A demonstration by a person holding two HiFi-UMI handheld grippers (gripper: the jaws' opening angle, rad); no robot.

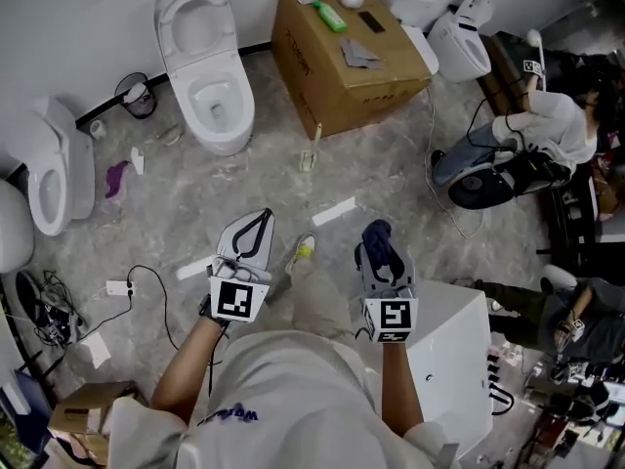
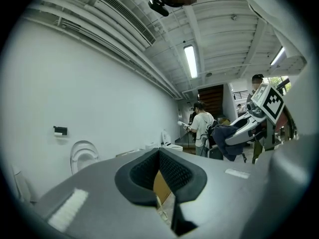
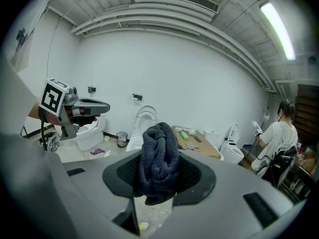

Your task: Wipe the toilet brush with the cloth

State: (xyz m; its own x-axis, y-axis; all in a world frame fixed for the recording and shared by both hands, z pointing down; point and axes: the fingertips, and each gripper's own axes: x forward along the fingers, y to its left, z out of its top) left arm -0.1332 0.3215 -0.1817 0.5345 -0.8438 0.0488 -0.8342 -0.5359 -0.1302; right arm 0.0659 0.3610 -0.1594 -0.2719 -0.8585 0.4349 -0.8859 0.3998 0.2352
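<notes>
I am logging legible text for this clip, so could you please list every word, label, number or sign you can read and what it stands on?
Nothing can be read as words.
Blue print on the person's shirt: blurred, unreadable.
Faint dark print on the cardboard box side: too small to read.
On the left gripper and right gripper: square black-and-white markers on their cubes, no letters.

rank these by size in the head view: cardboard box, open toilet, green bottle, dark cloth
1. cardboard box
2. open toilet
3. dark cloth, but it is nearest the camera, so its rank is unsure
4. green bottle
</notes>
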